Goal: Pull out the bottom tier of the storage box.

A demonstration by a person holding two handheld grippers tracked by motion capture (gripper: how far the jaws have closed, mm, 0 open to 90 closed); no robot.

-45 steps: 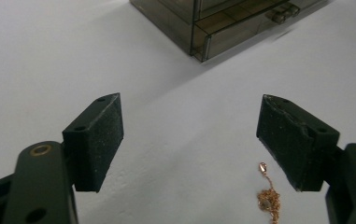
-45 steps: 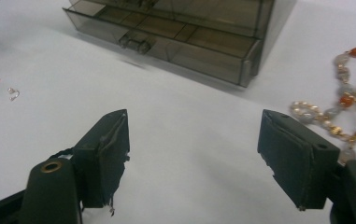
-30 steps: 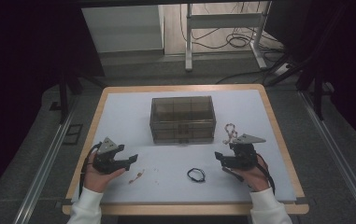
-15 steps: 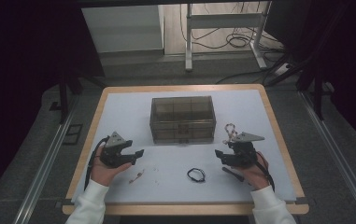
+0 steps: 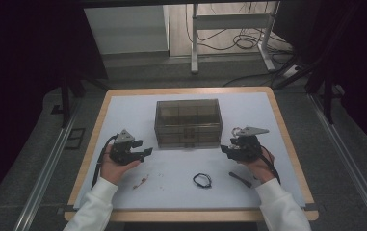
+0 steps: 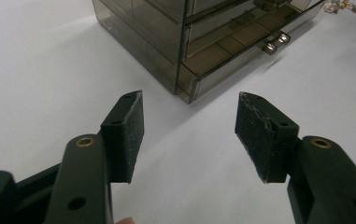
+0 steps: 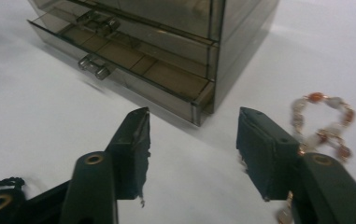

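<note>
Left gripper: sat in the lower left of the high view, held in the left hand, pointing right toward the box. Its jaws stood apart and had just been closing, with nothing between them (only bare white table in its own view).

Right gripper: sat lower right of centre in the high view, held in the right hand, pointing left toward the box. Its jaws also stood apart, had just been closing, and gripped nothing.

Box: a smoky see-through drawer box, at the middle of the high view, between the two grippers and apart from both. In the left gripper view it filled the upper centre and right; in the right gripper view, the upper left and centre.

Bottom drawer: stood slightly out from the box front, with a small clear handle.

Bracelet: beaded, orange and pale, lay on the table at the right edge of the right gripper view, just beside the right jaw.

Black loop: lay on the table below the box in the high view, nearer the right hand.

Dark stick: lay right of the loop, just beside the right hand.

Small trinket: lay lower left of the loop, near the left hand (too small to identify).

Table: white top with a wooden rim.
</note>
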